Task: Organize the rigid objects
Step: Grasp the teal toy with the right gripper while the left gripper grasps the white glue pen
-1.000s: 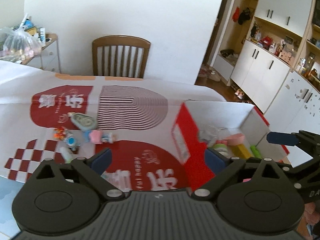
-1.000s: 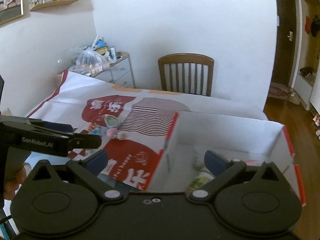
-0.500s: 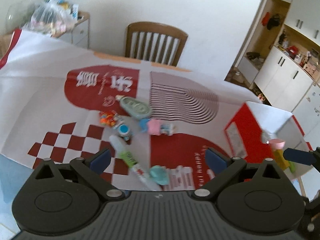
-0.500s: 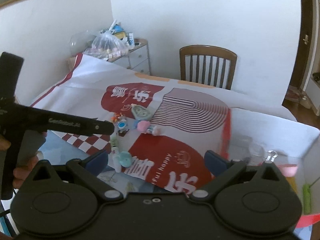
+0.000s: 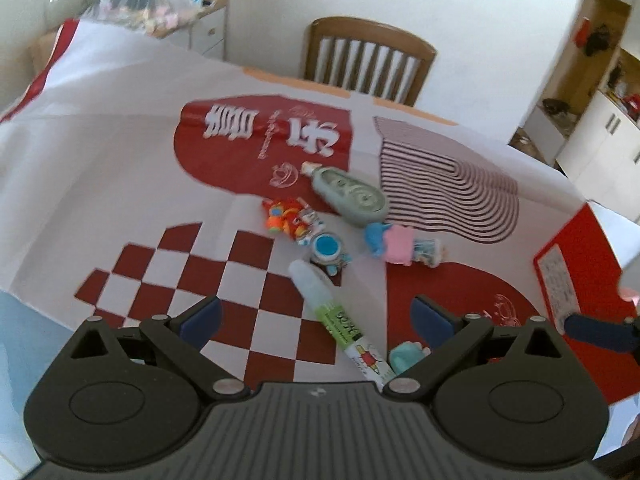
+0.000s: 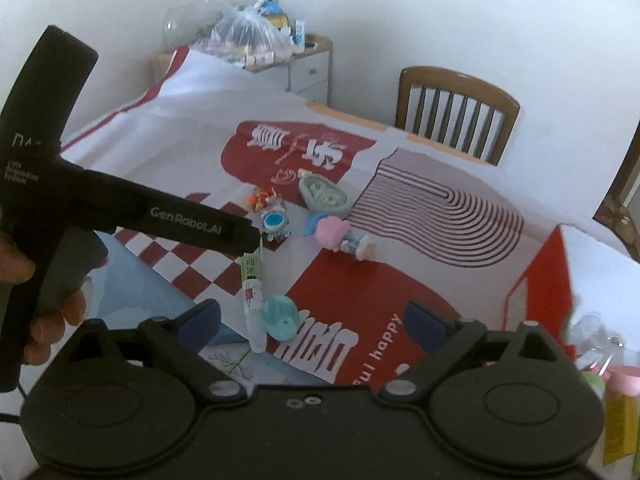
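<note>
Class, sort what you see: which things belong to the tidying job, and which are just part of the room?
Job: glue pen, correction tape dispenser, orange toy figure, blue-faced toy figure, pink-and-blue figurine, teal eraser, red-and-white box.

Lying about: wooden chair, plastic bag, drawer cabinet.

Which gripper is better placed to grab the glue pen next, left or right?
Left, probably. The left gripper is open, and the green-labelled white glue pen lies between its fingers. The right gripper, also open, points more toward the round teal toy.
</note>
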Demonstrator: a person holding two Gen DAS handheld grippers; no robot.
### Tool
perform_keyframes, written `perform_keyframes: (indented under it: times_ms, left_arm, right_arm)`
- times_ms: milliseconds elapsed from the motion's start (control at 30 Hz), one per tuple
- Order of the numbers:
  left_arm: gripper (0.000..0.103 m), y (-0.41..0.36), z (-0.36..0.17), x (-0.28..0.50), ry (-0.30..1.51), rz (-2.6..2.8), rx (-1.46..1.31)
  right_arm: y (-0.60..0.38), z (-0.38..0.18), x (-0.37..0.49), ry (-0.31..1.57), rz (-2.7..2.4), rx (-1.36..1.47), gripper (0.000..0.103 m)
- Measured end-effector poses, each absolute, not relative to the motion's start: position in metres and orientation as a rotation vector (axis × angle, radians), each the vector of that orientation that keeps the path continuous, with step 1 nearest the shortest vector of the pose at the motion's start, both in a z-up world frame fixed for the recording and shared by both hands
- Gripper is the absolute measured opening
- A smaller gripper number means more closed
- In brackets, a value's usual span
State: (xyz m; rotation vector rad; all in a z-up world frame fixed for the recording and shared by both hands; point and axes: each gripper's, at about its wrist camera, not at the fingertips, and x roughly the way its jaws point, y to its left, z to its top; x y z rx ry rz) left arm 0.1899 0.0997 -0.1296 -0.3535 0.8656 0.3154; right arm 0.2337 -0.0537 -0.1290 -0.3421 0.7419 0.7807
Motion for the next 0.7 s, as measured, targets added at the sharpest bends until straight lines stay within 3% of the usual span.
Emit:
perform_keyframes:
  times_ms: [233, 400, 700]
  left_arm:
    - [0.1, 0.101, -0.149, 0.202, 0.913, 0.331, -0.361]
    - [0.1, 0.098, -0.16, 0.208, 0.926, 0.338, -0.364]
    - [0.081, 0.102, -0.169, 0.214, 0.929, 0.364, -0.392]
  right_arm:
    - [-0.038, -0.15, 0.248, 0.787, 0.798, -0.376, 0.083]
    - [-0.03, -0.163, 0.254, 0.811, 0.81, -0.403, 0.069]
    - [-0.019, -0.176, 0.26, 0.83, 0.845, -0.418, 0.05]
